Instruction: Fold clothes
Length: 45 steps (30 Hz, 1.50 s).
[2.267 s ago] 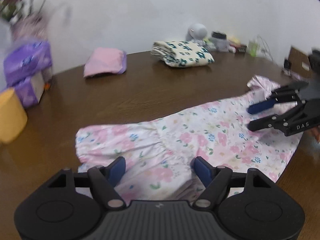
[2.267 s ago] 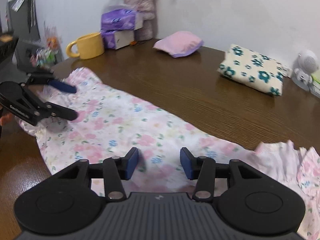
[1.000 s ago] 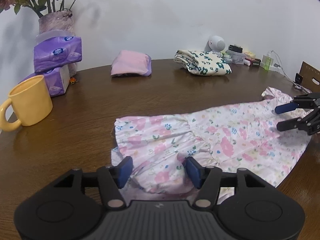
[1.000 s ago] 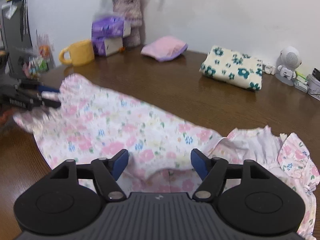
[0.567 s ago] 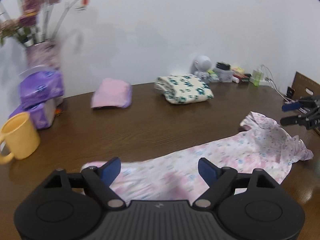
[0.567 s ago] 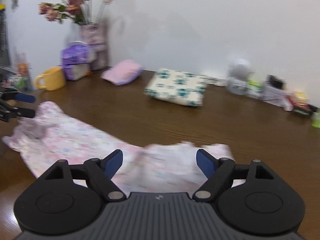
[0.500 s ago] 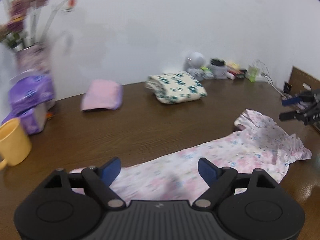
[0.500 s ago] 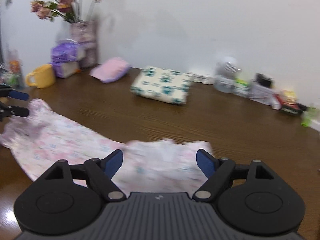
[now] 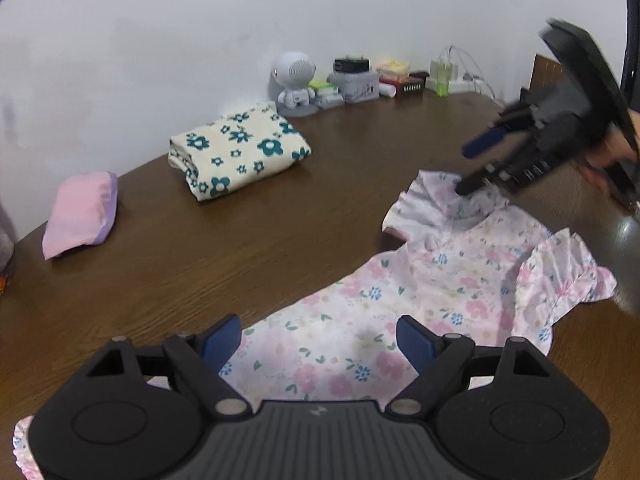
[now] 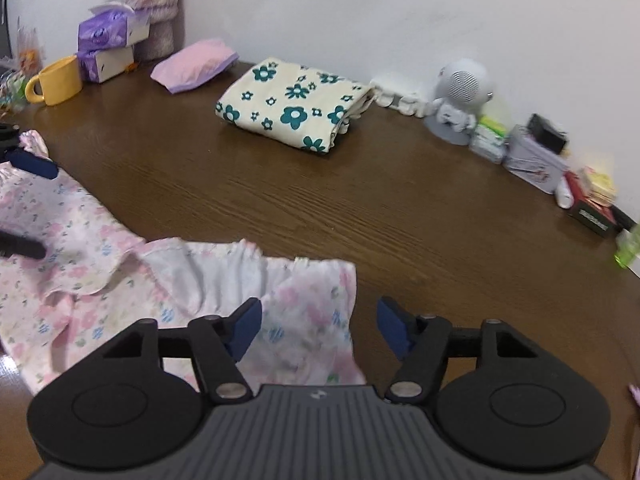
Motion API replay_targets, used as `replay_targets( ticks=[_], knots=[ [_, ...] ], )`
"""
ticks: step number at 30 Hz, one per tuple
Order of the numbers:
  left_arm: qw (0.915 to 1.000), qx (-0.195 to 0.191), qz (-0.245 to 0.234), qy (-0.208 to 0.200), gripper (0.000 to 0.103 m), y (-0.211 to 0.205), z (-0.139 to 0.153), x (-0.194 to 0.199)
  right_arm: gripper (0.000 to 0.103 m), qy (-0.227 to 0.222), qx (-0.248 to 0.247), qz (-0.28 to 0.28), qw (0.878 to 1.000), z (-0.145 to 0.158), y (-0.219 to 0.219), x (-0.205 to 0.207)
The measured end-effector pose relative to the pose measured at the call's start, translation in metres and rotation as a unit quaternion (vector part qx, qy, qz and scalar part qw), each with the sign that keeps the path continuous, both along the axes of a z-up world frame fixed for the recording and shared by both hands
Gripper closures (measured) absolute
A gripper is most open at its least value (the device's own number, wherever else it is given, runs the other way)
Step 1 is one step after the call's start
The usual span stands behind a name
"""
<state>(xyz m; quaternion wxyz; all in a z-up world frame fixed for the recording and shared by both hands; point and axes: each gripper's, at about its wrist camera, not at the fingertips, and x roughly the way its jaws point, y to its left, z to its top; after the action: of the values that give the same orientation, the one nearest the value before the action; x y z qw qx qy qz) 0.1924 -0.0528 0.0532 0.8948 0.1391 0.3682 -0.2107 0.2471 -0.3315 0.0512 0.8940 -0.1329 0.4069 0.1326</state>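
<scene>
- Left wrist: my left gripper (image 9: 318,342) gapes wide, empty, above the pink floral cotton dress (image 9: 420,300) spread on the brown wooden table (image 9: 240,248).
- Right wrist: my right gripper (image 10: 319,326) is closing, pads clear of the dress's ruffled edge (image 10: 312,312) between them.

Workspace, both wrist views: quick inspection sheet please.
Surface: brown wooden table, glossy.
Job's things: pink floral dress spread out unfolded; folded teal-flower cloth and folded pink cloth set apart behind.
Clutter: yellow mug, purple tissue packs, vase, white robot figure, tin and small boxes.
Grippers: left gripper open above the dress; right gripper closing over the dress's edge, not clamped.
Cables: white leads by the wall.
Surroundings: plain white wall.
</scene>
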Motion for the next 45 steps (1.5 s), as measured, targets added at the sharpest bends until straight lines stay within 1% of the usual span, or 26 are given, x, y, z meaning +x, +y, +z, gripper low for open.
replay_targets(
  ticks=[3, 5, 6, 7, 9, 12, 14, 15, 16, 17, 18, 19, 21, 24, 27, 29, 32, 35, 38, 43, 45],
  knots=[
    [0.9998, 0.009, 0.016, 0.011, 0.019, 0.011, -0.003, 0.003, 0.039, 0.022, 0.022, -0.007, 0.999, -0.006, -0.009, 0.027],
    [0.9990, 0.013, 0.036, 0.024, 0.019, 0.028, -0.004, 0.003, 0.039, 0.037, 0.049, -0.024, 0.998, -0.010, -0.017, 0.042],
    [0.9981, 0.017, 0.049, 0.033, 0.019, 0.037, -0.005, 0.002, 0.042, 0.044, 0.063, -0.030, 0.997, -0.012, -0.020, 0.048],
    [0.9970, 0.020, 0.061, 0.043, 0.019, 0.049, -0.005, 0.001, 0.047, 0.053, 0.072, -0.035, 0.995, -0.014, -0.024, 0.053],
    [0.9954, 0.023, 0.075, 0.055, 0.019, 0.071, -0.006, -0.002, 0.051, 0.070, 0.088, -0.040, 0.993, -0.019, -0.029, 0.062],
    [0.9928, 0.024, 0.097, 0.067, 0.019, 0.098, -0.006, -0.005, 0.051, 0.086, 0.081, -0.035, 0.992, -0.026, -0.028, 0.068],
    [0.9916, 0.017, 0.105, 0.074, 0.019, 0.109, -0.007, -0.005, 0.053, 0.088, 0.081, -0.033, 0.992, -0.025, -0.026, 0.068],
    [0.9912, 0.015, 0.107, 0.076, 0.019, 0.112, -0.008, -0.005, 0.062, 0.090, 0.083, -0.031, 0.992, -0.025, -0.026, 0.069],
    [0.9911, 0.017, 0.108, 0.076, 0.019, 0.113, -0.009, -0.004, 0.081, 0.092, 0.088, -0.028, 0.991, -0.024, -0.025, 0.069],
    [0.9912, 0.019, 0.107, 0.076, 0.019, 0.113, -0.012, -0.003, 0.089, 0.097, 0.095, -0.025, 0.990, -0.023, -0.023, 0.069],
    [0.9911, 0.020, 0.106, 0.078, 0.019, 0.113, -0.014, -0.002, 0.093, 0.101, 0.098, -0.022, 0.990, -0.023, -0.021, 0.069],
    [0.9910, 0.019, 0.106, 0.080, 0.019, 0.113, -0.017, -0.002, 0.096, 0.099, 0.092, -0.019, 0.991, -0.023, -0.018, 0.068],
    [0.9906, 0.012, 0.109, 0.081, 0.019, 0.114, -0.021, -0.001, 0.098, 0.091, 0.082, -0.017, 0.992, -0.021, -0.013, 0.064],
    [0.9902, -0.004, 0.115, 0.080, 0.018, 0.117, -0.024, -0.002, 0.099, 0.056, 0.074, -0.009, 0.996, -0.007, -0.011, 0.050],
    [0.9905, -0.010, 0.117, 0.072, 0.017, 0.118, -0.026, -0.004, 0.099, 0.004, 0.067, 0.027, 0.997, 0.016, -0.007, 0.020],
    [0.9906, -0.012, 0.119, 0.068, 0.016, 0.118, -0.026, -0.006, 0.099, -0.023, 0.061, 0.056, 0.996, 0.027, -0.004, -0.003],
    [0.9903, -0.014, 0.123, 0.062, 0.015, 0.117, -0.027, -0.007, 0.099, -0.053, 0.029, 0.103, 0.993, 0.033, 0.001, -0.042],
    [0.9900, -0.016, 0.128, 0.058, 0.015, 0.116, -0.028, -0.008, 0.099, -0.060, 0.004, 0.127, 0.990, 0.026, 0.001, -0.070],
    [0.9898, -0.018, 0.131, 0.054, 0.014, 0.117, -0.028, -0.010, 0.099, -0.062, -0.022, 0.132, 0.989, 0.016, -0.003, -0.090],
    [0.9891, -0.020, 0.138, 0.046, 0.013, 0.116, -0.029, -0.013, 0.099, -0.059, -0.039, 0.142, 0.987, 0.004, -0.009, -0.115],
    [0.9888, -0.021, 0.141, 0.044, 0.012, 0.116, -0.030, -0.014, 0.099, -0.049, -0.053, 0.143, 0.987, -0.004, -0.010, -0.120]
  ],
)
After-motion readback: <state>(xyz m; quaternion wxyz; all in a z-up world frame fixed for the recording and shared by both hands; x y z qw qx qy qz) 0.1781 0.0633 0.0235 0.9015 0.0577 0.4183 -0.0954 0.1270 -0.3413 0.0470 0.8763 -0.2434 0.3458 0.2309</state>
